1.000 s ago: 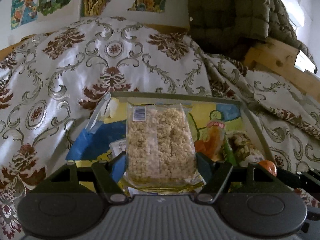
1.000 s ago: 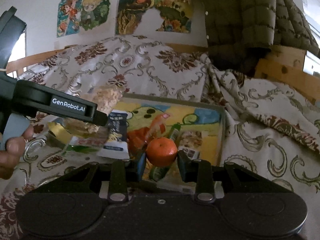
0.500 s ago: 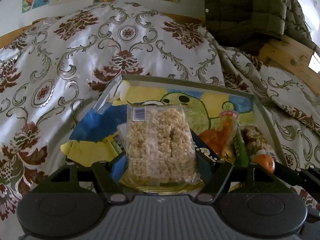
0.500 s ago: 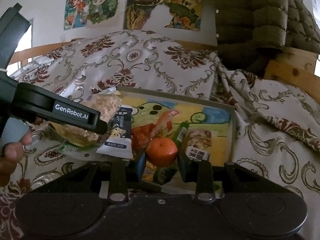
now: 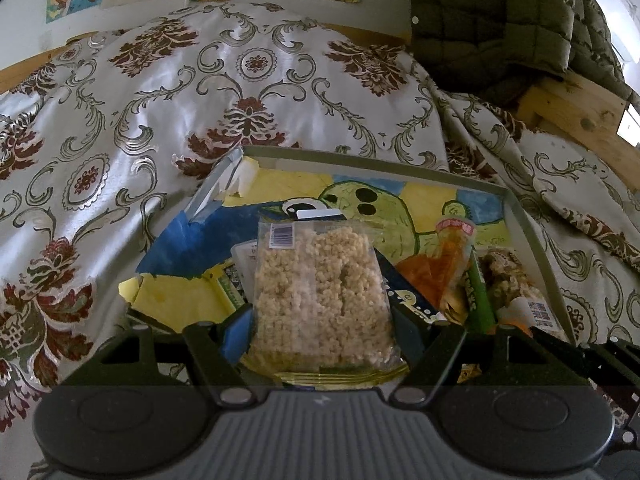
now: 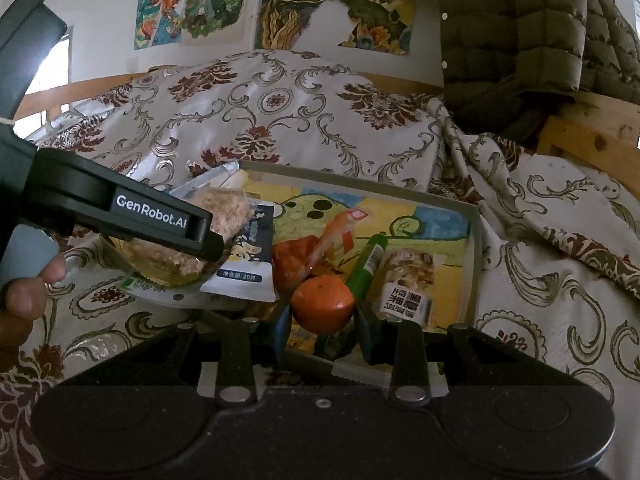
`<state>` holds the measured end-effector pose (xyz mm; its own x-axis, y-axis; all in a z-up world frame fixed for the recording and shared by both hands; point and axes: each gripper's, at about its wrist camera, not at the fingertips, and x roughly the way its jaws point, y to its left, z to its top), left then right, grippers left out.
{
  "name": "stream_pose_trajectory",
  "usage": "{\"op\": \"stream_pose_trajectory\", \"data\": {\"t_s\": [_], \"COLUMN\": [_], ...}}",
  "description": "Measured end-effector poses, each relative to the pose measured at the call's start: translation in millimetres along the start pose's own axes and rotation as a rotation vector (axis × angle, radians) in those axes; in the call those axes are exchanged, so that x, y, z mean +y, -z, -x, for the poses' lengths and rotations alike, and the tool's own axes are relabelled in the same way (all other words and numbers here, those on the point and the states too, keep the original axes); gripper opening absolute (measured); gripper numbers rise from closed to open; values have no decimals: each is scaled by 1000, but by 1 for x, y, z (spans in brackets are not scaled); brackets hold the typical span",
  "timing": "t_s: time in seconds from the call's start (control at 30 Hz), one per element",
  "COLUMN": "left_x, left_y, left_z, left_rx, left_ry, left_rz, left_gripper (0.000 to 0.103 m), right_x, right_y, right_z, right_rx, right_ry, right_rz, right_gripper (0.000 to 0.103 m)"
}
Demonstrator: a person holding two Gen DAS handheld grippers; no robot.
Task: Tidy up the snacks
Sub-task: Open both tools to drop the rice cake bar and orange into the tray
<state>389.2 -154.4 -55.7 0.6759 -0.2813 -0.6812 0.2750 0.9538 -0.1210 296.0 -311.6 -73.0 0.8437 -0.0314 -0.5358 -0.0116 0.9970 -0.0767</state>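
Two claws work over a bed whose patterned bedspread [image 5: 248,92] fills most of both views, with an olive quilted jacket [image 6: 516,36] hanging at the far right and cartoon posters [image 6: 192,4] on the wall behind. On the bedspread lies a shallow grey tray [image 6: 474,248] lined with a yellow, blue and green drawing. In the tray rest a dark blue and white packet [image 6: 250,268], an orange wrapper [image 6: 316,248], a green stick pack [image 6: 368,264] and a small nut-print pouch [image 6: 408,280]. The left claw [image 5: 320,328] stands fairly wide, its pads pressed on the two sides of a clear bag of puffed rice cake [image 5: 320,292], held above the tray's near left part. The right claw [image 6: 322,316] is much narrower, clamped on a small orange mandarin [image 6: 322,304] above the tray's near edge. A hand [image 6: 24,300] shows at the left edge of the right wrist view.
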Motion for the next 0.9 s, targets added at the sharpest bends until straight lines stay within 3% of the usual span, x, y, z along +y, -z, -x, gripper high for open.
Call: {"op": "stream_pose_trajectory", "data": {"t_s": [0.47, 0.9], "left_x": [2, 6], "left_y": [2, 2], "left_z": [3, 19], "left_rx": [-1, -40], "left_ry": [8, 35], "left_rz": [19, 51], "left_gripper": [80, 89], "right_x": [3, 5], "right_y": [2, -1], "right_z": [2, 12], "right_rx": [-1, -28], "right_ry": [-4, -6], "right_rz": [7, 5], "right_gripper": [40, 58]}}
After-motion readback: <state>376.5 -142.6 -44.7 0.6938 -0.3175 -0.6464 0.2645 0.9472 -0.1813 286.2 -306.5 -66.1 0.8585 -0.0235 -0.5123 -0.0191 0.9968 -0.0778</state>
